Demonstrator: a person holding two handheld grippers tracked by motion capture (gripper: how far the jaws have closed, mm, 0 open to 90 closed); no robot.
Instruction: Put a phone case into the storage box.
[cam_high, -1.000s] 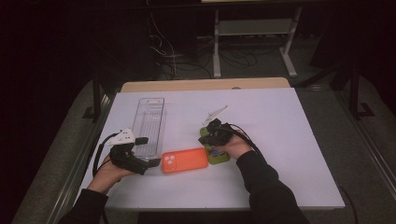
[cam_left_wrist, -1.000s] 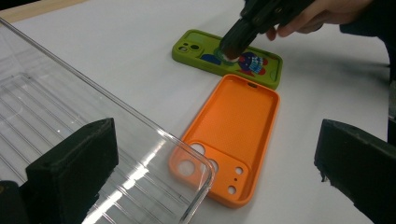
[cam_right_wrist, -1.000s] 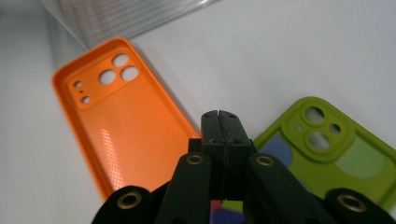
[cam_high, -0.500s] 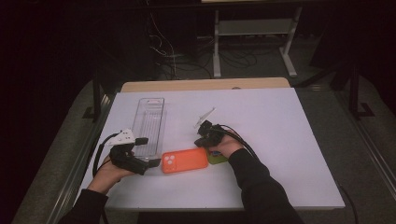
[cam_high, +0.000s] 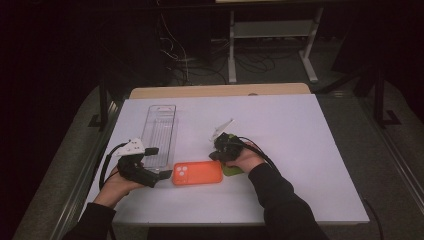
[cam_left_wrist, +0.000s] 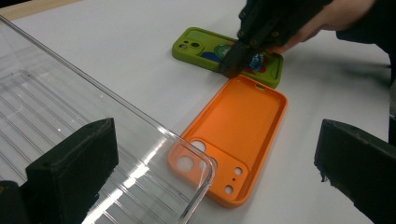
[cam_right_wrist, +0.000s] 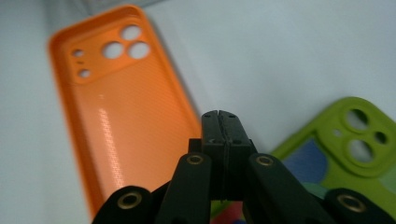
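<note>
— High view first: where is the orange phone case (cam_high: 197, 173) sitting?

— It is lying at lower centre, hollow side up, between the left gripper (cam_high: 159, 174) and the right gripper (cam_high: 215, 156), with the green phone case (cam_left_wrist: 229, 56) just beside it.

— And the jaws?

— The left ones are standing wide apart around nothing; the right ones are pressing together, empty (tip near the orange rim).

— How is it likely handling?

— Probably light, thin and bendy, so pinching one raised side wall looks safest.
</note>
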